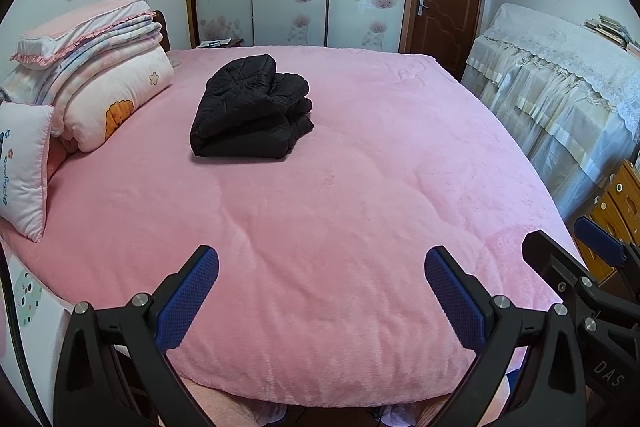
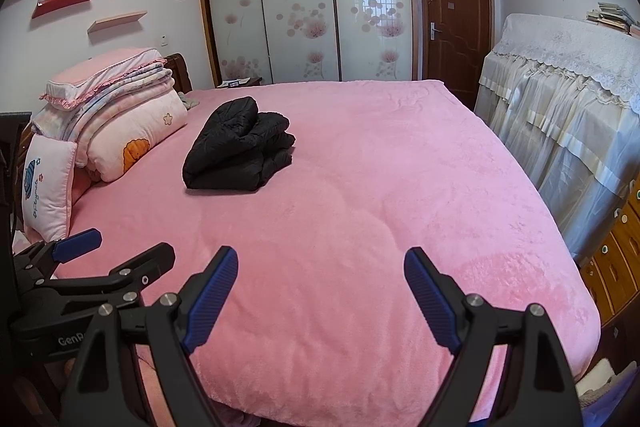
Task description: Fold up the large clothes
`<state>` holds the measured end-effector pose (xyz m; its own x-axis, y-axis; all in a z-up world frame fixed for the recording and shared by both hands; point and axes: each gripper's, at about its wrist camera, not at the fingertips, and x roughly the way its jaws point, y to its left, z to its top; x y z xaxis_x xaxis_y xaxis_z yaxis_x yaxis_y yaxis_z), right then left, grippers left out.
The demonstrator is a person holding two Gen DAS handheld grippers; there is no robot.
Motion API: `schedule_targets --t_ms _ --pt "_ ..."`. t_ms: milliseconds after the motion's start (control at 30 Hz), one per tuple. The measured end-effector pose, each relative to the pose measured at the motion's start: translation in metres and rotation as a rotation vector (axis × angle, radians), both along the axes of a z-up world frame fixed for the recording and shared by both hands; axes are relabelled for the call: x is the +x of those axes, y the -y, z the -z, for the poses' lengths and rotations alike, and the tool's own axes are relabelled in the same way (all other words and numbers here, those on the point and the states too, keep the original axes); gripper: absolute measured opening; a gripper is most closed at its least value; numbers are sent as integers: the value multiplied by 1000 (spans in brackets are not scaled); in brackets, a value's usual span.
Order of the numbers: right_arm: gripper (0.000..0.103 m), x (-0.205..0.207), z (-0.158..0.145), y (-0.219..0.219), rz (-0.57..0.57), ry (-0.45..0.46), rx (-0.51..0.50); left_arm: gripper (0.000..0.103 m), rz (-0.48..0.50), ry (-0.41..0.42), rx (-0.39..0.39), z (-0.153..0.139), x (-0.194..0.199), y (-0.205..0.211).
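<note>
2 grippers, left (image 1: pixel 322 267) and right (image 2: pixel 320 265), hang spread and empty near us; jacket (image 1: pixel 252 107) sits folded mid-bed (image 1: pixel 360 207). Puffy layers could spring open if we nudge it.

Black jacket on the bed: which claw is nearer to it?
Left, slightly. The black jacket lies folded far ahead of both open claws; the left claw is nearly in line with it, the right claw farther right.

Bare blanket (image 1: pixel 320 227) before folded jacket (image 1: pixel 252 107)
</note>
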<state>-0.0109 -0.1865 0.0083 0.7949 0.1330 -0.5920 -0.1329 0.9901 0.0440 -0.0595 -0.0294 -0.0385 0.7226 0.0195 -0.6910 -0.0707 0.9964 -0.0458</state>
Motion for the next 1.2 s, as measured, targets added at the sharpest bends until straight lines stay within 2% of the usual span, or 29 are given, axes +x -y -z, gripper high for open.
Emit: schedule_targets --t_ms 833,1200 --pt "86 1 1 1 12 -4 -17 102 -11 8 -4 -8 -1 -4" --pt "86 -1 2 -1 15 -2 -13 102 -8 14 21 -7 -3 -2"
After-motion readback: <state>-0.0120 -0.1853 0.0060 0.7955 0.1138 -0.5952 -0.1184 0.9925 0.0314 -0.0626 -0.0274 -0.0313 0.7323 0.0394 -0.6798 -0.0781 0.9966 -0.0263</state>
